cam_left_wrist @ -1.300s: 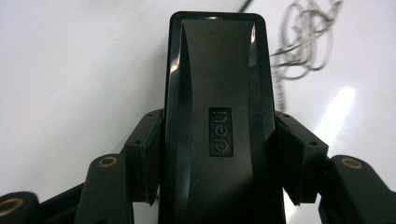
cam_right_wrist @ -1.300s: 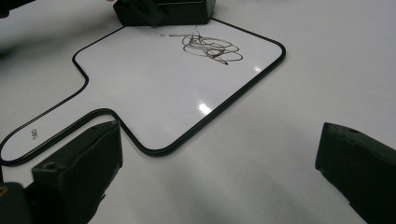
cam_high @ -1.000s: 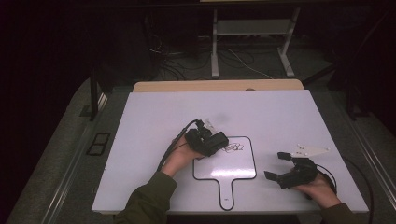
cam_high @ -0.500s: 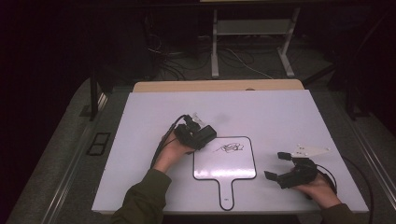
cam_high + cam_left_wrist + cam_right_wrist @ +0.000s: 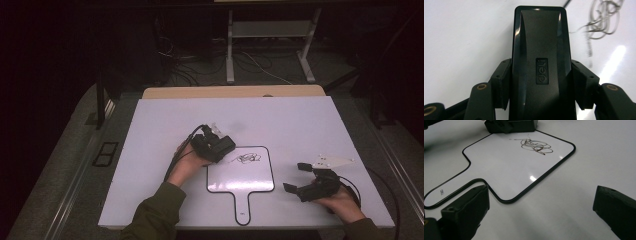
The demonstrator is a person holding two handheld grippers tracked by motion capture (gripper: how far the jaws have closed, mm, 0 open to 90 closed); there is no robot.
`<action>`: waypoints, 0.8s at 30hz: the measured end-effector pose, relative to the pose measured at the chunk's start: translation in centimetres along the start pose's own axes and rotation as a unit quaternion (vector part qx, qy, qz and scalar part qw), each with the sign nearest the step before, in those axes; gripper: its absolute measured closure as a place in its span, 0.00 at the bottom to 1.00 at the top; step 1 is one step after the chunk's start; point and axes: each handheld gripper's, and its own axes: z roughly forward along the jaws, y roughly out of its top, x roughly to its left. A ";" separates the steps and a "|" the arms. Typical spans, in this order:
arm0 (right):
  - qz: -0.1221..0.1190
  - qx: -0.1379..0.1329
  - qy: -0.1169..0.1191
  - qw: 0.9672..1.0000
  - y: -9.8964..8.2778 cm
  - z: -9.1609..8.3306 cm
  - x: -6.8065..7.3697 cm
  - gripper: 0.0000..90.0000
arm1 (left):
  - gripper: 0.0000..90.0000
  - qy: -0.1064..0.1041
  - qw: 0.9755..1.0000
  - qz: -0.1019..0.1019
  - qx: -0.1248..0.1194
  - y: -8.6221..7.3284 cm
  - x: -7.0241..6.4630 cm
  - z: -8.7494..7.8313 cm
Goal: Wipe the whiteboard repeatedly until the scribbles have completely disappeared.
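The left hand-held gripper clamps a black eraser beside the scribble to wipe it, while the right hand-held gripper rests open on the worktop.

We see a white table top lit from above, with a tan board edge behind it. Beyond lies dark grey floor, loose cables and a pale metal stand, the rest in darkness.

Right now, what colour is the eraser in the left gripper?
Black; the eraser shows best in the left gripper view.
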 end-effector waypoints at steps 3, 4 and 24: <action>0.000 0.001 0.000 1.000 0.0 0.0 0.0 0.00 | 0.44 0.003 1.000 -0.005 0.002 -0.2 0.6 -0.1; 0.000 0.001 0.000 1.000 0.0 0.0 0.0 0.00 | 0.44 0.003 1.000 -0.005 0.001 -0.3 0.6 -0.1; 0.000 0.003 -0.001 1.000 0.0 0.1 0.0 0.00 | 0.44 -0.007 1.000 0.010 0.000 1.0 -0.4 0.7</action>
